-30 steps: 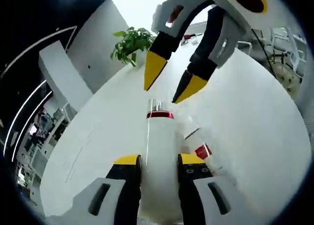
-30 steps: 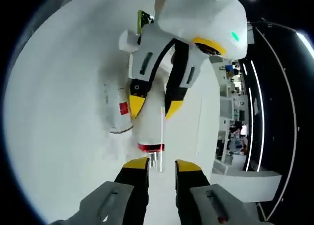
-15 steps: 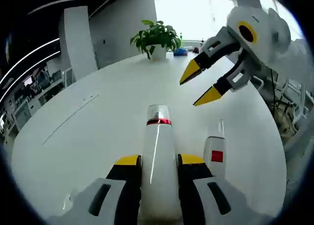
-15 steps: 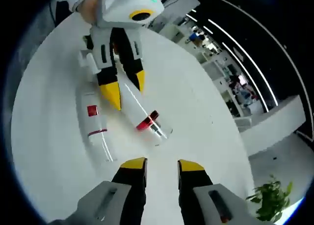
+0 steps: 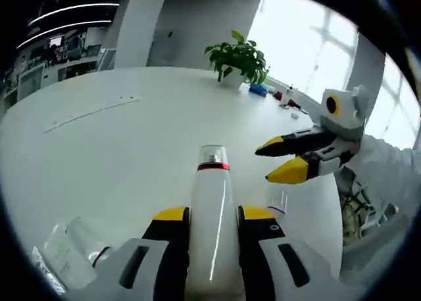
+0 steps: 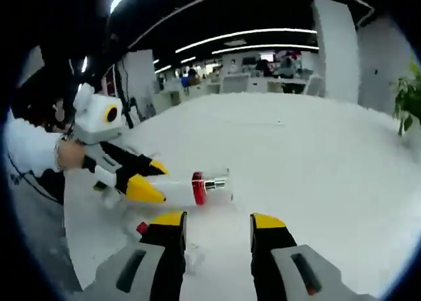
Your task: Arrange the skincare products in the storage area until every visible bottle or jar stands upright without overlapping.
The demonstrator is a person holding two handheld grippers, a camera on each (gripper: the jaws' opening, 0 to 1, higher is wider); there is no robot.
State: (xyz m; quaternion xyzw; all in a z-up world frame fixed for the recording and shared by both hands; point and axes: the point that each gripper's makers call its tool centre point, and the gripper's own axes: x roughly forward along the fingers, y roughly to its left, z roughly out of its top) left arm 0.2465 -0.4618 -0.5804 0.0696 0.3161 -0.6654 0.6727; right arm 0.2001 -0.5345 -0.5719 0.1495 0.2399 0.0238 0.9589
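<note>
My left gripper (image 5: pixel 214 214) is shut on a white bottle (image 5: pixel 212 202) with a red band and a clear cap, which points away from me. In the right gripper view that bottle (image 6: pixel 191 188) lies level over the white table, held by the left gripper (image 6: pixel 154 181). My right gripper (image 6: pixel 217 225) stands open with nothing between its jaws, a little short of the cap. It comes into the left gripper view as the right gripper (image 5: pixel 265 165), to the right of the cap. A second white bottle (image 5: pixel 277 203) with a red label (image 6: pixel 141 228) lies beside my jaws.
The round white table (image 5: pixel 112 137) stretches far ahead. A potted plant (image 5: pixel 240 54) and small items stand at its far edge. Clear jars (image 5: pixel 66 255) sit at the lower left in the left gripper view. A person's sleeve (image 6: pixel 29 150) shows behind the left gripper.
Both cameras have swung to a lower, flatter angle over the table. The right gripper has drawn off to the side of the bottle's cap. The left gripper still holds the bottle.
</note>
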